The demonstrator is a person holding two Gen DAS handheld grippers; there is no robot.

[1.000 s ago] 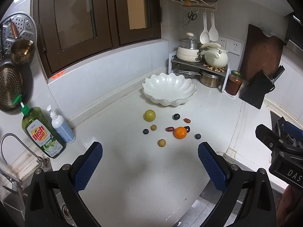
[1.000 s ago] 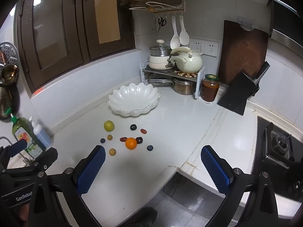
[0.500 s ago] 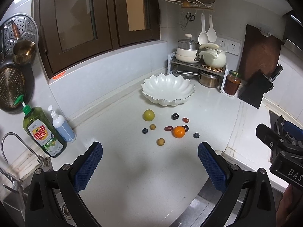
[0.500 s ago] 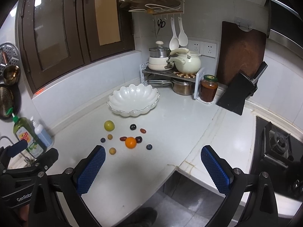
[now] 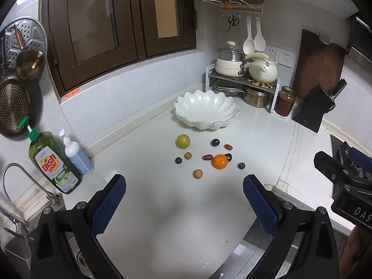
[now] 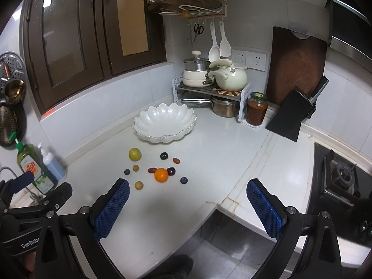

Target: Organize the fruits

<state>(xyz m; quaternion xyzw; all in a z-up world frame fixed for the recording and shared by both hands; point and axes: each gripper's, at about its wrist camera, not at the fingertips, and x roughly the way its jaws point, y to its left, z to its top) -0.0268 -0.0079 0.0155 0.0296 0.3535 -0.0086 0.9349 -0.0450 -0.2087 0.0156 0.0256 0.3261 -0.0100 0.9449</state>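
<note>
Both grippers' fingers spread, nothing held (blue knurled pads (image 5: 108,203)); glossy scalloped bowl (image 5: 206,110) behind small round fruits (image 5: 220,161)

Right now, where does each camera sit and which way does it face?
Left wrist: on the left gripper, facing the bowl and the fruit; own open fingers show, and the right gripper at the right edge.
Right wrist: on the right gripper, facing the same corner from further right; the left gripper shows at the left.
Shared: bowl, orange, jar.
</note>
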